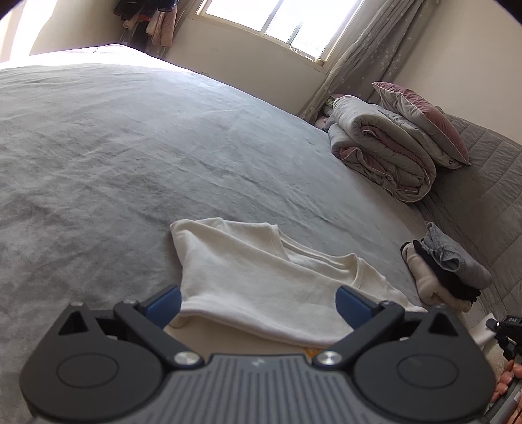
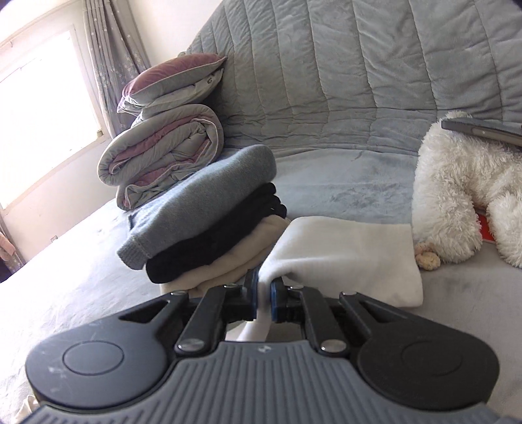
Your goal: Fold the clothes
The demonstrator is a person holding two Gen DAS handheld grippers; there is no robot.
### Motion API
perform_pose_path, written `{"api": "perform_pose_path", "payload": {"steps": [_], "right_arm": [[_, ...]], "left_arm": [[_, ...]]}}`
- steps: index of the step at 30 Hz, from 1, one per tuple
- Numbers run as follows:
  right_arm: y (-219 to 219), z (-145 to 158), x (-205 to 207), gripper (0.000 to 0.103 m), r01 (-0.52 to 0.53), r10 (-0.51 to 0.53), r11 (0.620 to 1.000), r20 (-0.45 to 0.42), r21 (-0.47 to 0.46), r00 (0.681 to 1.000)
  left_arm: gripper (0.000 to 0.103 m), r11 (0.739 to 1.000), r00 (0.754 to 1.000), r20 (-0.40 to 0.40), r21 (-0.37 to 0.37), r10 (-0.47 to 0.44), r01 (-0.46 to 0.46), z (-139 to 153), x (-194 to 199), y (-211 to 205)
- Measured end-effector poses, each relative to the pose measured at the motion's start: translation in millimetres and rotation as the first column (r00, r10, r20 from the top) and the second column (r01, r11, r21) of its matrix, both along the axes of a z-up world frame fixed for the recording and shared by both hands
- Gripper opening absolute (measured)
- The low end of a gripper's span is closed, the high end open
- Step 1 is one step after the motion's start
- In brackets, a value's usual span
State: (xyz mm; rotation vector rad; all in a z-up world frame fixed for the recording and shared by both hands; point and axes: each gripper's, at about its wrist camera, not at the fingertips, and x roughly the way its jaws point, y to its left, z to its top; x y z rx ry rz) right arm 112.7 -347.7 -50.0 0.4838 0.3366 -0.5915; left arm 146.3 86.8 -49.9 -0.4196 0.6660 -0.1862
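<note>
A cream-white shirt (image 1: 254,261) lies partly folded on the grey bed cover (image 1: 130,163), its near edge lifted. My left gripper (image 1: 257,303) is open wide over that edge, blue pads on either side and not pressing the cloth. In the right wrist view the same white shirt (image 2: 342,257) runs forward from my right gripper (image 2: 263,287), which is shut on a bunched fold of it. A stack of folded clothes (image 2: 208,221), grey on black on cream, sits just left of this gripper. The same stack (image 1: 447,270) shows at the right in the left wrist view.
A rolled duvet (image 1: 381,153) with a pillow (image 1: 421,120) on top lies by the quilted headboard (image 2: 326,81). A white plush toy (image 2: 463,189) sits at the right. A person's fingers (image 1: 509,378) and a black stand (image 1: 509,329) are at the bed's edge. A window (image 1: 277,19) is behind.
</note>
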Motion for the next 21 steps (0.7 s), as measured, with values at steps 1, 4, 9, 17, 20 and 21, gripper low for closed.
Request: {"api": "perform_pose_path", "payload": {"steps": [1, 4, 9, 17, 20, 21], "right_arm": [[5, 5, 0, 0.009, -0.013, 0.014, 1.000, 0.015, -0.010, 1.000], [21, 18, -1, 0.009, -0.056, 0.058, 0.997, 0.051, -0.048, 0.997], [52, 38, -3, 0.009, -0.135, 0.148, 0.982, 0.098, -0.131, 0.984], [100, 54, 0, 0.009, -0.266, 0.306, 0.924, 0.113, -0.276, 0.945], [116, 55, 2, 0.009, -0.316, 0.362, 0.898, 0.108, -0.305, 0.926], [121, 55, 3, 0.009, -0.332, 0.380, 0.890, 0.106, -0.312, 0.919]], "left_arm": [[0.101, 1.000, 1.000, 0.001, -0.011, 0.004, -0.004, 1, 0, 1], [0.101, 0.999, 1.000, 0.011, -0.048, 0.014, -0.013, 4, -2, 5], [0.101, 0.998, 0.999, 0.023, -0.062, 0.028, -0.026, 8, -2, 9], [0.101, 0.998, 0.999, 0.024, -0.054, 0.035, -0.033, 8, -4, 11], [0.101, 0.998, 0.999, 0.023, -0.049, 0.039, -0.038, 8, -5, 11], [0.101, 0.998, 0.999, 0.021, -0.050, 0.039, -0.038, 8, -5, 11]]}}
